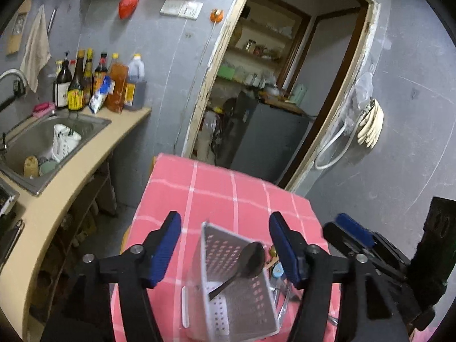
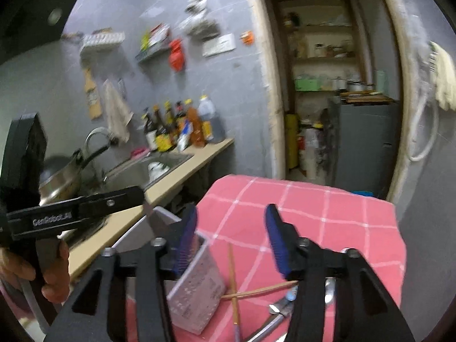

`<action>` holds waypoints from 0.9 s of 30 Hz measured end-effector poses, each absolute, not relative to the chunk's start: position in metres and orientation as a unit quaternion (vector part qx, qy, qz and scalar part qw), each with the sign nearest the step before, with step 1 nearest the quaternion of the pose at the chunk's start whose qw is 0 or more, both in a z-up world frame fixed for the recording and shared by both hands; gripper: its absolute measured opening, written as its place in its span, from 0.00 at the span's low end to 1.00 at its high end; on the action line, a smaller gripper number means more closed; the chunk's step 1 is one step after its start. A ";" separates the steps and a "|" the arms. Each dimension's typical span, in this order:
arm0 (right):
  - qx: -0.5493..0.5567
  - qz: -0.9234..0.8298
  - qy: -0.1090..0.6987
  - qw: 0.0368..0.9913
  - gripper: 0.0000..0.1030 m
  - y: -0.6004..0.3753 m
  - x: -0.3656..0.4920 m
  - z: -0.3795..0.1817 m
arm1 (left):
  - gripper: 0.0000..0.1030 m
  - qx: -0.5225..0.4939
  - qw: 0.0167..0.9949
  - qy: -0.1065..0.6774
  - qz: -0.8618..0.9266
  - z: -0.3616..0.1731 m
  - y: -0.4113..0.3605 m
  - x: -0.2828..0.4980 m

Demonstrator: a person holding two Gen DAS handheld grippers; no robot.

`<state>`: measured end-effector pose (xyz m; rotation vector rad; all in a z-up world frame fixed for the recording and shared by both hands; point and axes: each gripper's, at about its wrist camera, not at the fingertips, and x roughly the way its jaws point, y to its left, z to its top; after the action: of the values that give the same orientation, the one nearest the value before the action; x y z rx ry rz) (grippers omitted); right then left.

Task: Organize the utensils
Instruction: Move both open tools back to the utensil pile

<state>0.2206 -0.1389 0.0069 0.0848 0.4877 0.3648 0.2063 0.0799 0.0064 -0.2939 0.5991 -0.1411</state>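
Both claws wide and empty, left claw (image 1: pixel 225 245), right claw (image 2: pixel 230 236), spoon (image 1: pixel 250 259) in perforated holder (image 1: pixel 236 307)

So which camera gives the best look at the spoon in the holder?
The left wrist view: the spoon leans in the white holder, bowl up, sharp and centred. In the right wrist view, only the holder's blurred outside shows, no spoon.

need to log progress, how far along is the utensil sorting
Done: one spoon stands in the perforated holder. In hand: nothing; the left gripper and right gripper are both open and empty. Left: two crossed chopsticks and some metal utensils still lie on the pink tablecloth.
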 end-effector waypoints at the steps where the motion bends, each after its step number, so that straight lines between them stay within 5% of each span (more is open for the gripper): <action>1: 0.050 0.169 0.236 0.956 0.59 -0.149 0.218 0.009 | 0.68 -0.139 0.944 0.291 -0.071 0.010 0.074 0.206; 5: 0.071 0.113 0.226 0.965 0.81 -0.197 0.207 0.013 | 0.89 -0.125 0.951 0.268 -0.084 0.022 0.046 0.204; 8: 0.078 0.086 0.236 0.965 0.87 -0.231 0.207 0.011 | 0.95 -0.126 0.952 0.259 -0.101 0.026 0.023 0.208; 27: 0.133 0.085 0.377 0.913 0.87 -0.338 0.252 -0.106 | 0.96 -0.049 0.909 0.394 -0.125 -0.049 -0.098 0.299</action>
<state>0.2518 -0.3379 -0.1061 0.2743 0.7762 0.1753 0.2987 -0.0977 -0.0487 -0.1001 0.8125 -0.2572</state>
